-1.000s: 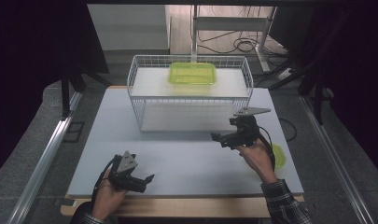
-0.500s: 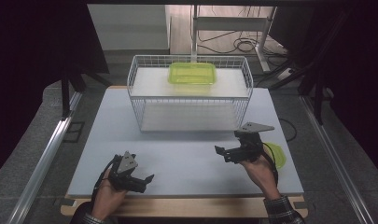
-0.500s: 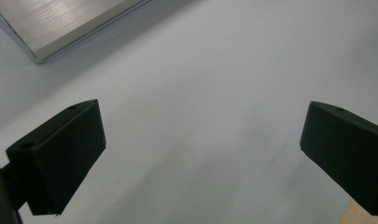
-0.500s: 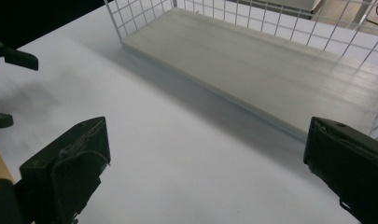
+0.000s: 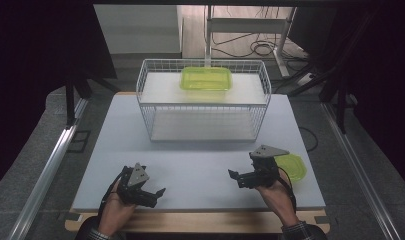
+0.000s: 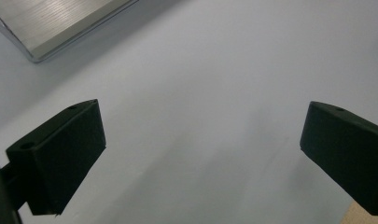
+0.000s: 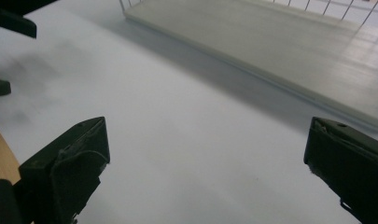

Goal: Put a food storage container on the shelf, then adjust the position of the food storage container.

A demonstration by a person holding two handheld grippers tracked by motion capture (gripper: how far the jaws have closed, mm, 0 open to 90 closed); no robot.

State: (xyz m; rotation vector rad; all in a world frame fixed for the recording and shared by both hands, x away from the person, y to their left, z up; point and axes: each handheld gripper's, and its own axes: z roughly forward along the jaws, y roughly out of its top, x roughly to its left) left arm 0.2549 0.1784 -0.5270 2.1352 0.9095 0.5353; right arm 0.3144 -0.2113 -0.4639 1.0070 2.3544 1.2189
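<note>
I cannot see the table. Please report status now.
Both tongs open, left, right, empty. Green lid flat beside right hand. Nothing in the way.

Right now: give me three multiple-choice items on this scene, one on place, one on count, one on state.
1. Where is the yellow-green plastic lid?
A. on the table by the right gripper
B. inside the basket
C. by the left gripper

2. How many yellow-green plastic containers are in the white wire basket?
A. none
B. one
C. two

3. The left gripper's jaws are:
A. shut on the lid
B. shut, empty
C. open, empty

Key: 1 A, lid lies beside the right hand; 2 B, a single tub inside; 3 C, left gripper view shows the jaws apart over bare table.
</note>
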